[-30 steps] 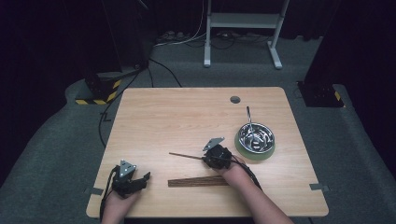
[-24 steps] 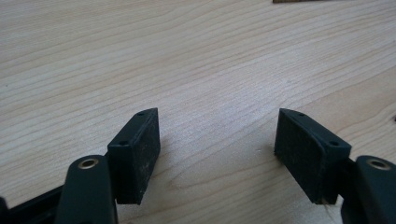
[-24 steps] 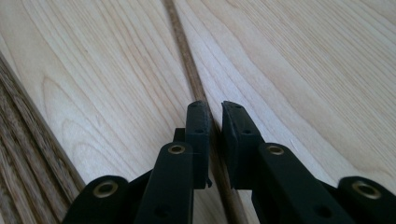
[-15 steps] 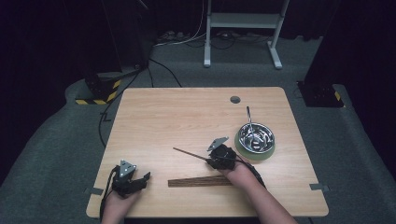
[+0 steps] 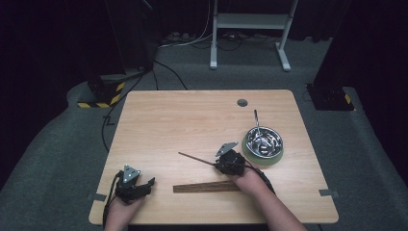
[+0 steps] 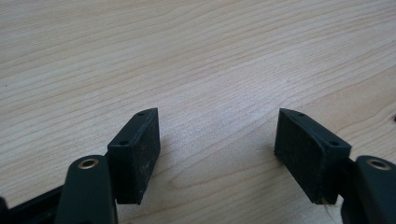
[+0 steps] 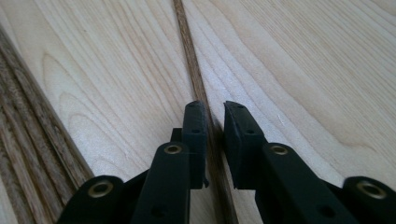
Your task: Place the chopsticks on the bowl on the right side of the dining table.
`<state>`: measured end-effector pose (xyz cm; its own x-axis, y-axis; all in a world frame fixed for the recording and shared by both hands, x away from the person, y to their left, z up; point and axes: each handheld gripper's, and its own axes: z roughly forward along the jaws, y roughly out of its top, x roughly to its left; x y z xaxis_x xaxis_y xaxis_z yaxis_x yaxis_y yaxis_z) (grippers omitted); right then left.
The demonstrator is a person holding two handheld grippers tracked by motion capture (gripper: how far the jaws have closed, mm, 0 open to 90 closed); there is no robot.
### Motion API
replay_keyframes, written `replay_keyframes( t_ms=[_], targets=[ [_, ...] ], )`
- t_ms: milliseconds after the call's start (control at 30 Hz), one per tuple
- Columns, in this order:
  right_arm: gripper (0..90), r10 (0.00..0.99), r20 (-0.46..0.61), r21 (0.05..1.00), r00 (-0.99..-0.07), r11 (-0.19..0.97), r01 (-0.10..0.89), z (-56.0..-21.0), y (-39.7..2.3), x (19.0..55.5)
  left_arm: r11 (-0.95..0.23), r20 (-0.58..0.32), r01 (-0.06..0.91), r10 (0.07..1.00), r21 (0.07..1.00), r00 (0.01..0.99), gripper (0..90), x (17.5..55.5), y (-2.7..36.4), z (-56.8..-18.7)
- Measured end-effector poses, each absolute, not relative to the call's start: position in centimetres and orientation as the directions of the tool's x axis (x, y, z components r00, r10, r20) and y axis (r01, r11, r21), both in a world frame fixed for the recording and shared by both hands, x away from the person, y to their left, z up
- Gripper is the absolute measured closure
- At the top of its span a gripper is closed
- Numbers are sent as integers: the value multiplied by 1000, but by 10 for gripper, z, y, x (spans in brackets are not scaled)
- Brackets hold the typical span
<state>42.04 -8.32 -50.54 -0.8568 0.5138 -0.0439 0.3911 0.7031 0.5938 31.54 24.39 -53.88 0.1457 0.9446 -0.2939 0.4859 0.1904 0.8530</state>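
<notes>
Chopstick point(image 7: 189, 60) between right gripper point(image 7: 214, 109) fingers point(image 7: 195, 122); near end hidden

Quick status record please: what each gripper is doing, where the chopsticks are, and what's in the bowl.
right gripper: jaws have just been closing; shut on a single chopstick, which sticks out to the left
left gripper: open, nothing between its fingers, near table's front left corner
chopstick bundle: flat on table, just in front of right gripper
bowl: right side, holds metal utensils, kinds unclear
</notes>
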Motion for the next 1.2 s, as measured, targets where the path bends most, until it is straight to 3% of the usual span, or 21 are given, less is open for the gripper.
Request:
replay_keyframes(
  t_ms=[667,867,1200],
  targets=[
    [830,493,-45,611,-869,702,367,-507,-82,420,186,-291,489,945,852,148,311,315,244,-539],
    [785,483,-24,603,-875,705,373,-506,-79,424,180,-286,493,947,851,147,311,315,244,-538],
    [837,476,-41,612,-879,707,354,-508,-76,423,181,-286,493,947,851,148,311,315,244,-538]
  ],
)
